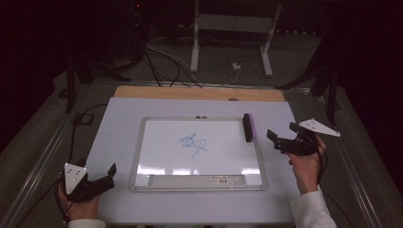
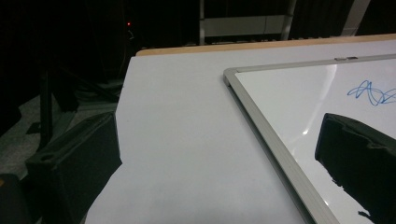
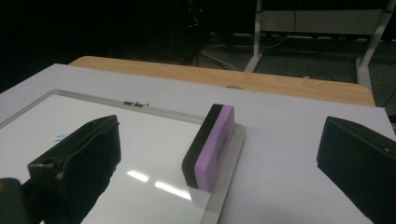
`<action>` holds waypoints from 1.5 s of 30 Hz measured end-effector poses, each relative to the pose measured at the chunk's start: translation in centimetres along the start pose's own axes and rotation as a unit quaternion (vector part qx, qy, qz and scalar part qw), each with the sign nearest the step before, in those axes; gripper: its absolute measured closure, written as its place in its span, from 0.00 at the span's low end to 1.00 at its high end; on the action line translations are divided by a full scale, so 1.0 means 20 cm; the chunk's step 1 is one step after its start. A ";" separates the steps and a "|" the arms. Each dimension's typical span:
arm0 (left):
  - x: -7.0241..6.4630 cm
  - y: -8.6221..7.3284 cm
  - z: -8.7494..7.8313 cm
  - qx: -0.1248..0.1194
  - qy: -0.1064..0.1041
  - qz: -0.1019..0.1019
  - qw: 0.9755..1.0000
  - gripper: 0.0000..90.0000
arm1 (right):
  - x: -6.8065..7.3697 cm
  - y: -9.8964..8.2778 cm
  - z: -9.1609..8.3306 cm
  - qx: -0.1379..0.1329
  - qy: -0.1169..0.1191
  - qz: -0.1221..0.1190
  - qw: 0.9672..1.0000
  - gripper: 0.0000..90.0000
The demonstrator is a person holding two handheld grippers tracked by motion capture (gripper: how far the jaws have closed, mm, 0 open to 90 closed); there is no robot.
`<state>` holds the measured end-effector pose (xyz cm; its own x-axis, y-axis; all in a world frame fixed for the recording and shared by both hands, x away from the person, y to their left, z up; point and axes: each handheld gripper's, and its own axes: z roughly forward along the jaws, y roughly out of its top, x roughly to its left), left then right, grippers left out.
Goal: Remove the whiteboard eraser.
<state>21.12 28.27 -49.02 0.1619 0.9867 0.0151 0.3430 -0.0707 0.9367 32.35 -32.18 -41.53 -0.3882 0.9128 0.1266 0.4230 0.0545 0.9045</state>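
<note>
Dark surroundings framed a pale table (image 1: 119, 142) on which a framed whiteboard (image 1: 142, 156) lay flat, a blue scribble (image 1: 194, 144) near its centre. An eraser (image 1: 248, 127) — black felt on one face, purple body on the other — stood on its long edge at the board's right side, resting against the frame. The right gripper (image 1: 280, 141), held just beside that edge, pointed at the eraser with jaws spread wide and nothing between them; in the right gripper view the eraser (image 3: 211, 148) sat between the two jaw tips, farther ahead. The left gripper (image 1: 105, 176) waited near the board's lower left corner, jaws likewise apart and empty, with the scribble (image 2: 371, 92) visible ahead of it. The step in hand appeared to be the approach to the eraser. A sound grasp would likely take the two broad faces squarely, low enough to avoid toppling it, closing only once centred — the felt side kept free for wiping.
</note>
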 end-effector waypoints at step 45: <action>0.00 -0.01 0.01 0.004 0.000 0.001 1.000 0.01 | -0.05 0.02 0.34 0.062 -0.012 0.005 0.998 0.01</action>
<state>21.25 28.33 -49.21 0.1629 0.9865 0.0163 0.3504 -0.0733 0.9337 38.36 -30.38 -44.11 -0.3642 0.9230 0.1242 0.5259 0.0938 0.8454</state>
